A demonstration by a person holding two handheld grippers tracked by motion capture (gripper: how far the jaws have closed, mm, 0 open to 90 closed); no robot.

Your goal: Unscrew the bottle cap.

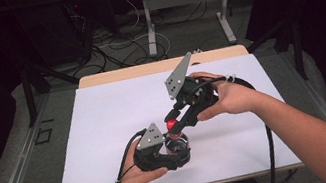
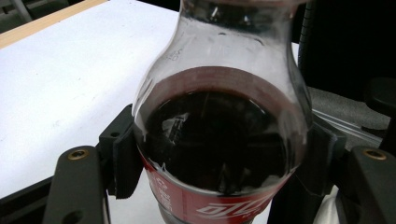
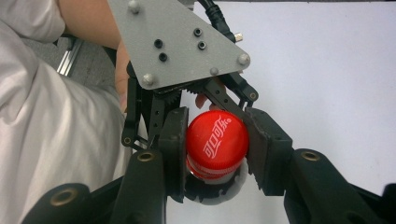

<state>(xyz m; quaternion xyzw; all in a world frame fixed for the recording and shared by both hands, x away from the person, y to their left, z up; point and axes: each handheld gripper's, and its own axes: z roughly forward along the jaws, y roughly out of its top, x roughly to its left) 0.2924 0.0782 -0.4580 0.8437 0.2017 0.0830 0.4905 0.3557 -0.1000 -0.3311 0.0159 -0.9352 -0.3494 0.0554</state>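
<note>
A cola bottle (image 1: 178, 144) stands upright on the white tabletop (image 1: 106, 127), near the front edge and a little left of the middle. Its long axis runs straight up, and it is partly filled with dark drink below a clear shoulder, with a red label band lower down. A red cap (image 3: 217, 140) with white lettering tops the neck.

My left gripper (image 1: 170, 157) sits low, at the near side of the bottle, and its 2 jaws are closed around the body, 1 on each flank, pressing at the top of the label band. In the left gripper view the bottle (image 2: 219, 135) rises directly between the jaws and almost touches the lens.

My right gripper (image 1: 176, 128) comes in from above and from the far right, tilted down toward the cap (image 1: 172, 124). In the right gripper view its 2 jaws are narrowed around the cap: the left one touches the cap's edge, and the right one is at the opposite edge, though I cannot tell whether a thin gap remains there. The cap lies dead centre between them, seen from the top.

My guess is that the coming move is a twist of the cap about the bottle's upright axis, with my left jaws keeping the body from turning.
</note>
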